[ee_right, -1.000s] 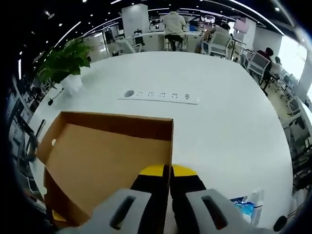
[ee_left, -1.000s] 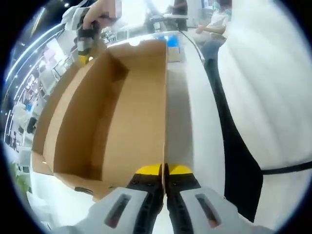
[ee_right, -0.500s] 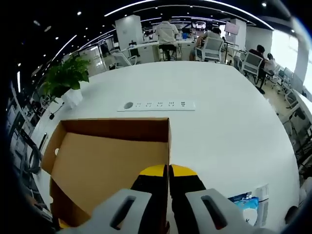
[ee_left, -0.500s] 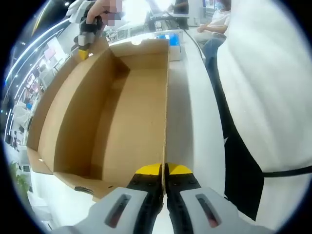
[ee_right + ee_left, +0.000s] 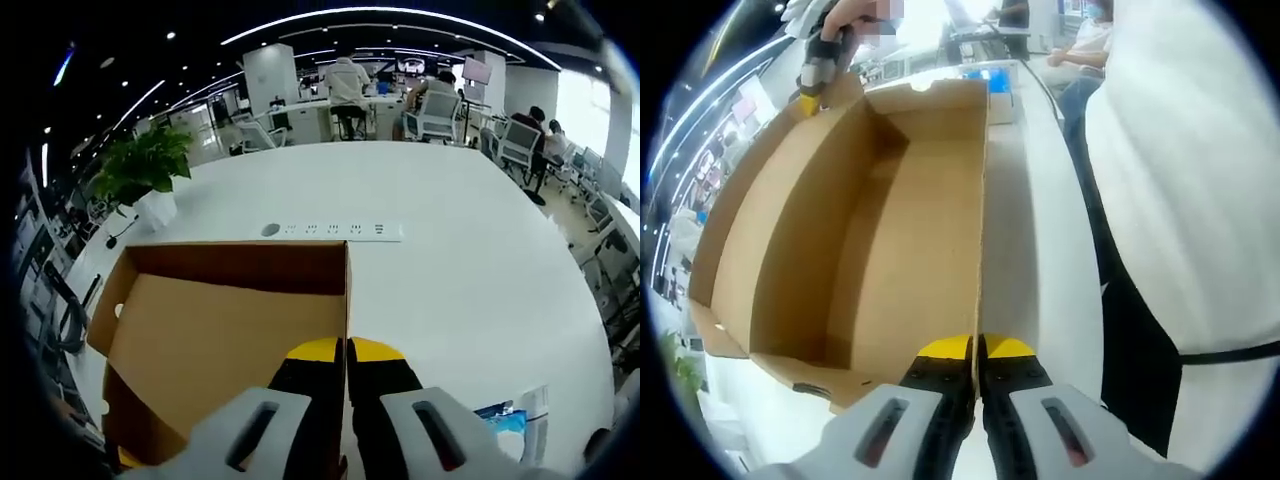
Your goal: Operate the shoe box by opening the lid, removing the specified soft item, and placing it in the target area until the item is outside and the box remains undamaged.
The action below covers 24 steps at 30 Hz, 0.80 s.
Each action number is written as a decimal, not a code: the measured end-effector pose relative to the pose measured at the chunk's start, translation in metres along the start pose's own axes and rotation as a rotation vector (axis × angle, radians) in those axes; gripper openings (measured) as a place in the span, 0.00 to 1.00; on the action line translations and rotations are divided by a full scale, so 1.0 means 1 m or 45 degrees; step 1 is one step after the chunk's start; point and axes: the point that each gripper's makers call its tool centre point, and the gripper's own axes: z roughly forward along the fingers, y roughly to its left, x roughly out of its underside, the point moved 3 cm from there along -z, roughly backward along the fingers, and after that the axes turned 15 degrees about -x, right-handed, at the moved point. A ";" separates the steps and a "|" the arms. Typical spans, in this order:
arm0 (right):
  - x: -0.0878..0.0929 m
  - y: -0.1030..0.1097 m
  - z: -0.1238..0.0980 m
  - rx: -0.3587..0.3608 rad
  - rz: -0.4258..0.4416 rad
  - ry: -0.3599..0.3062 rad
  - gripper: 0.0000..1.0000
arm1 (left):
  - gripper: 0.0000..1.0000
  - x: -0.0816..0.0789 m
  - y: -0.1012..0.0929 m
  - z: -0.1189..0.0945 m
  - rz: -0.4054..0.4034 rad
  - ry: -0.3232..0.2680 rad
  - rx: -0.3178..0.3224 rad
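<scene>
A brown cardboard shoe box lid (image 5: pixel 890 220), an open tray with nothing inside, is held between both grippers. My left gripper (image 5: pixel 977 349) is shut on the top edge of its long wall at the near end. At the far corner of that same tray, the right gripper (image 5: pixel 812 92) pinches the rim in a person's hand. In the right gripper view, my right gripper (image 5: pixel 347 350) is shut on the lid's (image 5: pixel 210 330) wall edge, with the tray's inside to its left above the white table (image 5: pixel 460 260).
A white power strip (image 5: pixel 335 231) lies on the table beyond the lid, and a potted plant (image 5: pixel 145 165) stands at the far left. A blue and white packet (image 5: pixel 508 420) lies to the right. A person's white garment (image 5: pixel 1180 170) is close on the right. People sit at far desks.
The right gripper view has tilted, so the power strip sits lower in it. The far corner of the lid and the right gripper have crept slightly upward. Both grips hold.
</scene>
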 end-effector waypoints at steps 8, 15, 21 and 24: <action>-0.004 0.006 -0.010 -0.005 -0.021 -0.062 0.00 | 0.01 0.000 0.001 0.000 -0.012 0.010 0.001; -0.015 0.014 -0.021 -0.029 -0.054 -0.113 0.00 | 0.01 0.000 0.003 0.000 -0.029 0.013 0.001; -0.018 0.017 -0.029 -0.023 -0.098 -0.134 0.00 | 0.01 0.000 0.004 0.001 -0.032 0.008 0.008; -0.018 0.017 -0.032 -0.027 -0.116 -0.142 0.00 | 0.02 0.000 0.004 0.001 -0.033 0.007 0.004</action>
